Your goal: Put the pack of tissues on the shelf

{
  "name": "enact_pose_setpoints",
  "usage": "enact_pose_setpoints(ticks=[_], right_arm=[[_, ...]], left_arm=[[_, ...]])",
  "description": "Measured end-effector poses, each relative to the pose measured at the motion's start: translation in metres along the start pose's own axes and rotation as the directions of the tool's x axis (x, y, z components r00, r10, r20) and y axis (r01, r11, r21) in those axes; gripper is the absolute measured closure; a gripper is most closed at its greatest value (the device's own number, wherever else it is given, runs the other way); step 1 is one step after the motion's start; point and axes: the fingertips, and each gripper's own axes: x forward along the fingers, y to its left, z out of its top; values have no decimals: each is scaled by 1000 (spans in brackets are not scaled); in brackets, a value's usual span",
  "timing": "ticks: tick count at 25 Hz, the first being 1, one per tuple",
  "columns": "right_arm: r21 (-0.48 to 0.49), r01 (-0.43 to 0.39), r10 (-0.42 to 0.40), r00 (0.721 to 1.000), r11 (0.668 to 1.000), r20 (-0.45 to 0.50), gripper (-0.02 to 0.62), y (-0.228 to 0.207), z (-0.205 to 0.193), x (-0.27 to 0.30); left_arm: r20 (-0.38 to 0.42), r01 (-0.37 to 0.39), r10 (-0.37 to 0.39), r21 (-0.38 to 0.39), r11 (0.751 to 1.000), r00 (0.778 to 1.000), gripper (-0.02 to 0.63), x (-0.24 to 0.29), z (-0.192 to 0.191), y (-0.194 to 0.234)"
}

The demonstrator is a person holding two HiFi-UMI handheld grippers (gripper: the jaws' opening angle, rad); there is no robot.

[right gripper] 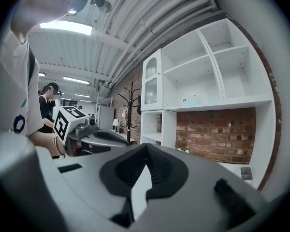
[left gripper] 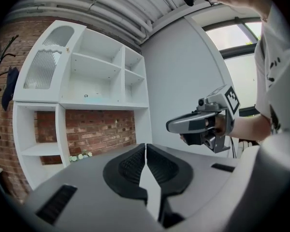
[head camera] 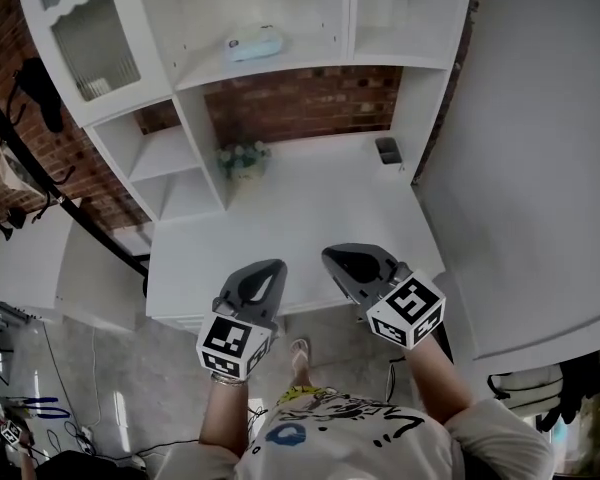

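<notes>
The pale blue pack of tissues (head camera: 255, 43) lies on the upper middle shelf of the white shelving unit (head camera: 195, 138). It shows small and far off as the pack (left gripper: 87, 96) in the left gripper view and as the pack (right gripper: 191, 101) in the right gripper view. My left gripper (head camera: 272, 266) and right gripper (head camera: 332, 258) hover side by side over the near edge of the white desk (head camera: 310, 218), well short of the shelves. Both point at the unit. The left gripper's jaws (left gripper: 145, 146) are shut with nothing between them. So are those of the right gripper (right gripper: 146, 146).
A small pot of white flowers (head camera: 242, 158) stands at the back of the desk beside the shelf upright. A dark cup (head camera: 387, 150) sits at the back right. A glass-fronted cabinet door (head camera: 95, 43) is at upper left. A white wall panel (head camera: 540, 168) borders the desk's right.
</notes>
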Motion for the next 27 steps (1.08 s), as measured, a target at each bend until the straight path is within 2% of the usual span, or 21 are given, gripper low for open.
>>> enact_pose_setpoints(ticks=[10, 22, 27], right_arm=[[-16, -24, 24, 1000, 1000, 2, 571, 31, -3, -16], [-6, 23, -23, 1000, 1000, -4, 570, 49, 7, -16], [5, 40, -40, 999, 999, -2, 571, 50, 10, -16]], left_arm=[[5, 18, -19, 6, 1000, 1000, 583, -20, 2, -27], [7, 106, -106, 7, 994, 994, 581, -33, 9, -33], [2, 113, -113, 12, 994, 994, 583, -37, 11, -27]])
